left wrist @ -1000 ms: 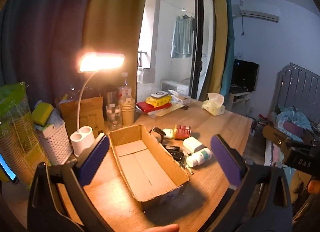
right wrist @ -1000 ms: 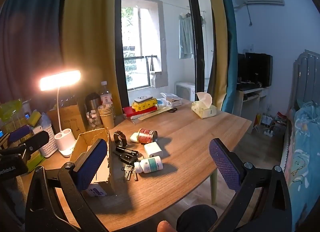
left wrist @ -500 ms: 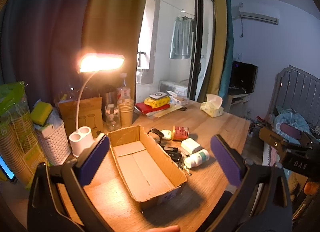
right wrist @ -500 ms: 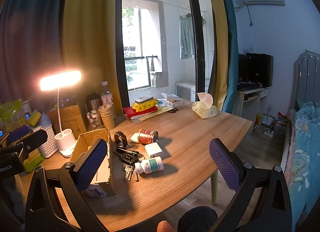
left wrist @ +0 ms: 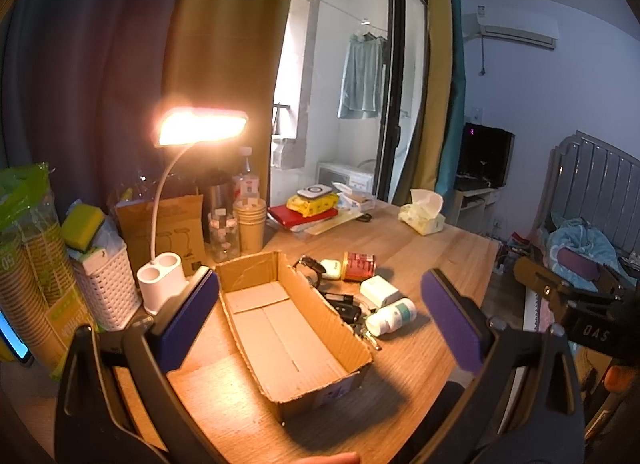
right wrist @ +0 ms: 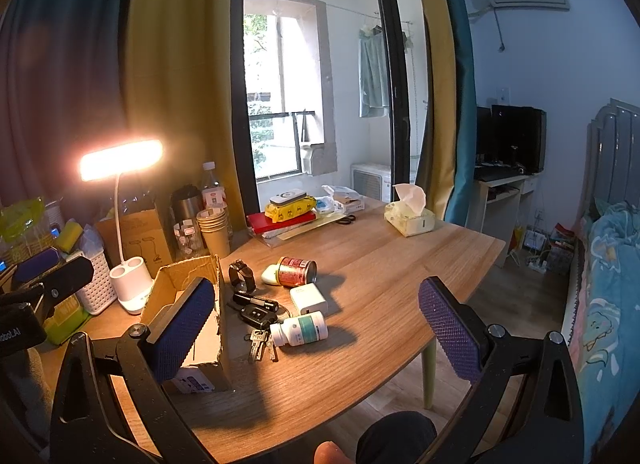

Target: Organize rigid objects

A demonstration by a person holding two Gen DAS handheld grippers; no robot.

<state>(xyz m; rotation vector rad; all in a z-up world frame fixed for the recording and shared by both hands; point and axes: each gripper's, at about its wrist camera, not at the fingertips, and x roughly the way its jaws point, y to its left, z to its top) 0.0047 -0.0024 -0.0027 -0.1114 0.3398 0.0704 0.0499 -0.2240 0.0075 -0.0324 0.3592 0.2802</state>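
An empty cardboard box (left wrist: 280,328) (right wrist: 182,284) lies open on the wooden table (right wrist: 380,264). To its right sit a white pill bottle (right wrist: 300,328) (left wrist: 391,316), a white charger (right wrist: 309,299) (left wrist: 379,290), a red can (right wrist: 297,272) (left wrist: 359,266), a watch (right wrist: 242,276), a car key (right wrist: 256,316) and a bunch of keys (right wrist: 262,344). My left gripper (left wrist: 320,324) hovers open above the box. My right gripper (right wrist: 316,338) hangs open over the table's near edge, the pill bottle between its fingers in view but farther off.
A lit desk lamp (left wrist: 200,129) with a white base (left wrist: 162,284), a white basket (left wrist: 106,284), stacked paper cups (left wrist: 250,223), books (right wrist: 280,219) and a tissue box (right wrist: 410,217) line the table's back. A bed (right wrist: 608,272) stands to the right. A knee (right wrist: 396,438) shows below.
Both grippers have stayed almost in place and open; the views shift only slightly. Nothing on the table has moved.
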